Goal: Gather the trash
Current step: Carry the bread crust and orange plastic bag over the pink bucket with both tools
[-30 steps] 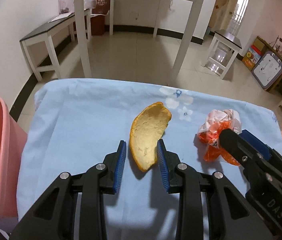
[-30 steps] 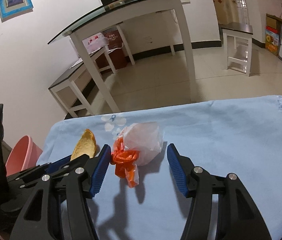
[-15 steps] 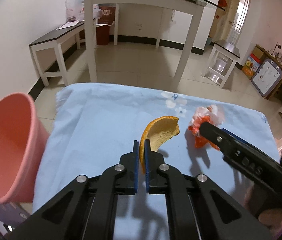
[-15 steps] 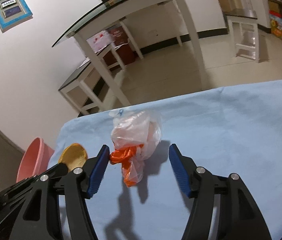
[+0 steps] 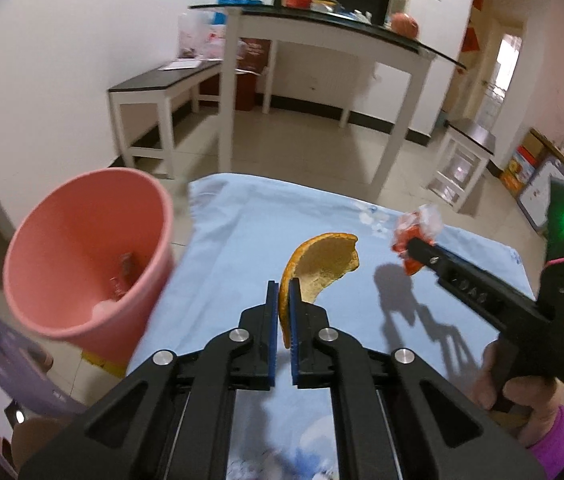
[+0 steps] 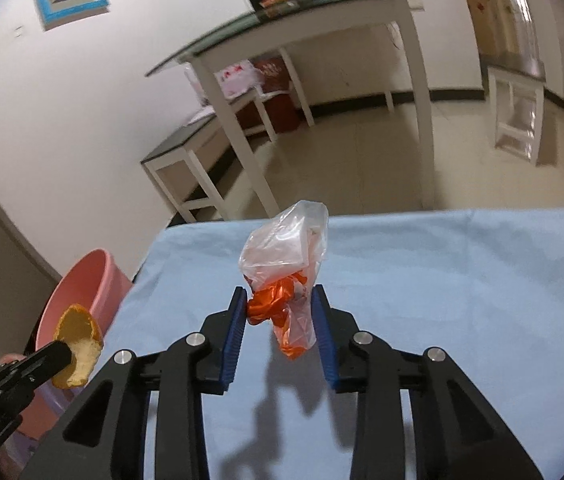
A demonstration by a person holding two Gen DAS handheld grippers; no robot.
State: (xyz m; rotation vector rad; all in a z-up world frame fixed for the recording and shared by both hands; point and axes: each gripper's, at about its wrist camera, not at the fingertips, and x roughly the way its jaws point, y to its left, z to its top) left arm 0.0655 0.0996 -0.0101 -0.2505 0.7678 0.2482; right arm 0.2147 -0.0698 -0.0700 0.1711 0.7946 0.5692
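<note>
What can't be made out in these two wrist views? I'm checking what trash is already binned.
- Left wrist view: the scraps at the bottom of the pink plastic bucket are blurred and too small to identify.
- Right wrist view: the bucket's inside is cut off by the curved orange peel and the left gripper.
- Both views: what the crumpled clear-and-orange plastic bag contains, hidden by its folds.

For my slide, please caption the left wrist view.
Left tongs grip orange peel beside the pink bin.

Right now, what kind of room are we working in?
Most likely a home living or dining room: a white-legged glass-topped table with a low white bench beside it, a tiled floor, and a blue floral cloth covering the work table.
</note>
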